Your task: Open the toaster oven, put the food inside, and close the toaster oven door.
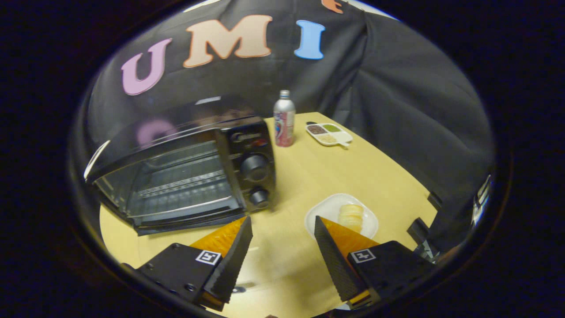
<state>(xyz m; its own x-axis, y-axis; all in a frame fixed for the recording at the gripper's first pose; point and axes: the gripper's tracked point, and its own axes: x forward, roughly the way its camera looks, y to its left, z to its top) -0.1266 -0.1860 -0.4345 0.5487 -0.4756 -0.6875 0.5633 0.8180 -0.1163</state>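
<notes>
The claw [282, 229] hung wide open above the bench [379, 176], its fingers [236, 256] holding nothing, bare wood showing between them. The oven [185, 172] stood ahead and to the left of the fingers, its glass door apparently shut against the frame, rack visible through it, two knobs [255, 168] on the panel at its right side. The food [351, 216], a pale ridged piece, lay on a white plate [326, 210] just beyond the right finger, partly hidden by that finger's tip. Farther back stood a can [284, 119] and a small divided tray [329, 134], both well apart from the oven door's swing, by my judgement. The task looked barely begun: the door needed opening first. The risks were several. The door's handle was hard to make out through the glare, so the claw could miss it and slip off the glass or shove the oven along the bench. A door dropped open fast might sweep toward the claw. Later, the soft-looking food might be crushed by a hard squeeze, or the plate might slide if the fingers caught its rim instead.
</notes>
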